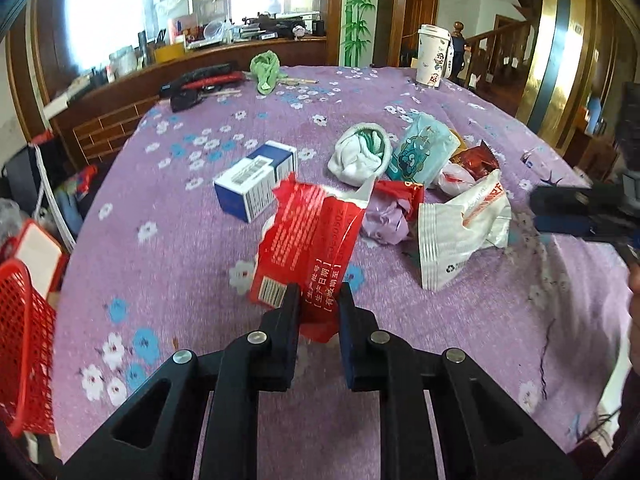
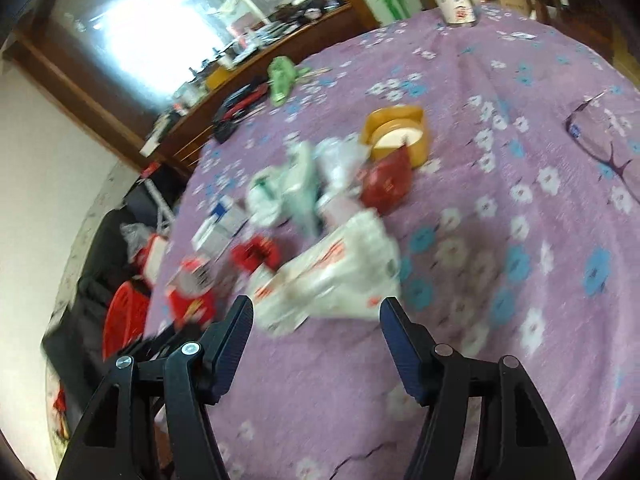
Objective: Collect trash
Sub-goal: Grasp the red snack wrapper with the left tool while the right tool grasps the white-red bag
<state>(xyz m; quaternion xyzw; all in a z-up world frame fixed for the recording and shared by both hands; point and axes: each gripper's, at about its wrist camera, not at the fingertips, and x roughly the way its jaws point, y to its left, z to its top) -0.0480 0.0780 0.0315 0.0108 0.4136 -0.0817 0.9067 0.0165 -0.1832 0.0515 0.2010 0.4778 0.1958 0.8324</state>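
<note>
My left gripper (image 1: pixel 319 296) is shut on a torn red wrapper (image 1: pixel 308 240) and holds it above the purple flowered tablecloth (image 1: pixel 180 272). Behind it lies a heap of trash: a white wrapper (image 1: pixel 460 232), a crumpled lilac wrapper (image 1: pixel 384 220), a teal packet (image 1: pixel 420 152), a dark red packet (image 1: pixel 476 160) and a blue and white box (image 1: pixel 256 184). My right gripper (image 2: pixel 316 312) is open and empty, just short of the white wrapper (image 2: pixel 332 268). It also shows at the right edge of the left wrist view (image 1: pixel 560 212).
A red mesh basket (image 1: pixel 24 348) stands off the table's left edge. A white sock bundle (image 1: pixel 360 152), a paper cup (image 1: pixel 432 56), a green cloth (image 1: pixel 266 68), a tape roll (image 2: pixel 400 136) and glasses (image 2: pixel 604 136) lie on the table.
</note>
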